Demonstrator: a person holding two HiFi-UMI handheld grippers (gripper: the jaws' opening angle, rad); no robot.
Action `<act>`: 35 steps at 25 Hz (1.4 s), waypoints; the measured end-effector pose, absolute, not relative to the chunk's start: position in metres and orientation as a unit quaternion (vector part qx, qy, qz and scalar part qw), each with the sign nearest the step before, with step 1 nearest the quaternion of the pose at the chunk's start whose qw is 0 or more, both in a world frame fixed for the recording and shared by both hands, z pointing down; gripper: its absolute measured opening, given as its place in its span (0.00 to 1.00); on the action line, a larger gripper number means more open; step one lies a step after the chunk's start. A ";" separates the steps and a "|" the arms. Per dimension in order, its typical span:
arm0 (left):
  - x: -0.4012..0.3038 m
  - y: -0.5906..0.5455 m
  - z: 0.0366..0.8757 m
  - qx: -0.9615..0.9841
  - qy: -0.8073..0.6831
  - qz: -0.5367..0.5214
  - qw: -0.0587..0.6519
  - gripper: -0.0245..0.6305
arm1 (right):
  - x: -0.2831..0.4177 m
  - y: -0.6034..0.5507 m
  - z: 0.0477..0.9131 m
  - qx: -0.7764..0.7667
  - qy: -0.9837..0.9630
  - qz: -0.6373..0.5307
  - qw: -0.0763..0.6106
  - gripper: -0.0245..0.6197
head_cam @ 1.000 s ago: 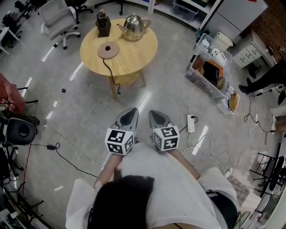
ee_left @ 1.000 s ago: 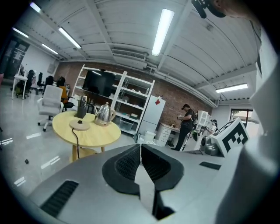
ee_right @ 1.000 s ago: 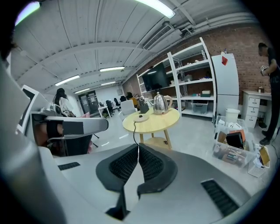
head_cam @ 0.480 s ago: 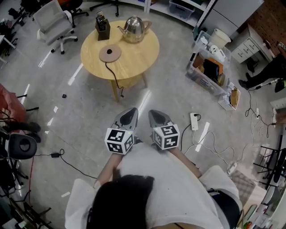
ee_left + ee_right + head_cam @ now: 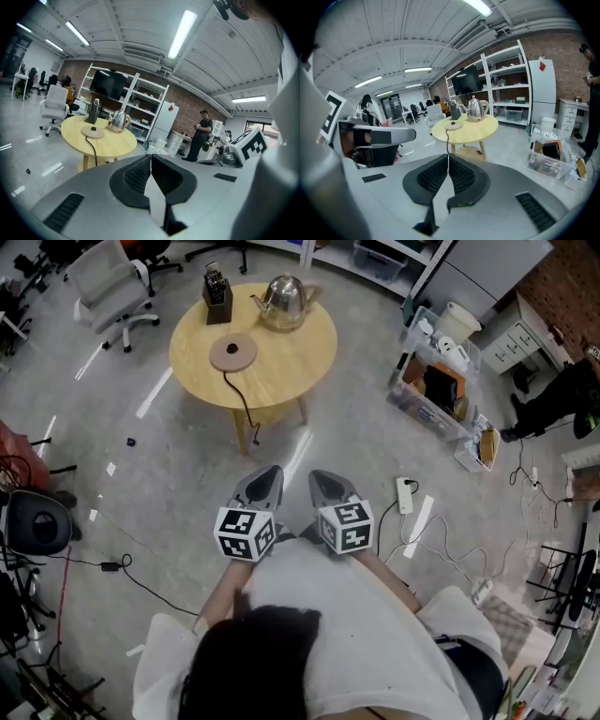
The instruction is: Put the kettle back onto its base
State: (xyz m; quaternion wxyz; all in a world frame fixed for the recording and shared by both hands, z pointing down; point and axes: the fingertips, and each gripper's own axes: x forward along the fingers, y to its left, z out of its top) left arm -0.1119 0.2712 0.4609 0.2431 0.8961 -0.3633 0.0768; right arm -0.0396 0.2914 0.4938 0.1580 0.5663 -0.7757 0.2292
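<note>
A steel kettle (image 5: 285, 299) stands at the far side of a round wooden table (image 5: 300, 348). Its round base (image 5: 232, 352) lies apart from it, nearer the table's left front, with a black cord running off the edge. The kettle (image 5: 120, 120) and base (image 5: 93, 132) also show in the left gripper view, and the kettle (image 5: 476, 108) and base (image 5: 453, 125) in the right gripper view. My left gripper (image 5: 266, 480) and right gripper (image 5: 325, 483) are held side by side over the floor, well short of the table. Both are shut with nothing between the jaws.
A dark holder (image 5: 217, 292) stands on the table's far left. An office chair (image 5: 111, 277) is left of the table. A clear crate (image 5: 437, 385) of items and a power strip (image 5: 405, 495) with cables lie on the floor at right. A person (image 5: 199, 139) stands by the shelves.
Both grippers have moved a little toward the table, still side by side and shut. The kettle and base have not moved.
</note>
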 end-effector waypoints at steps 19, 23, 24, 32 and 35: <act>-0.125 0.233 0.468 0.875 -0.410 0.063 0.251 0.08 | -0.044 0.259 0.496 0.539 -0.801 0.186 0.183 0.08; -0.123 0.223 0.469 0.870 -0.420 0.066 0.250 0.08 | -0.043 0.245 0.496 0.530 -0.807 0.193 0.173 0.08; -0.122 0.220 0.470 0.868 -0.424 0.067 0.251 0.08 | -0.042 0.240 0.496 0.528 -0.809 0.192 0.172 0.08; -0.089 0.191 0.473 0.877 -0.412 0.096 0.228 0.08 | -0.018 0.201 0.499 0.520 -0.813 0.206 0.160 0.08; -0.072 0.179 0.473 0.882 -0.401 0.098 0.228 0.08 | -0.010 0.185 0.504 0.515 -0.814 0.212 0.164 0.08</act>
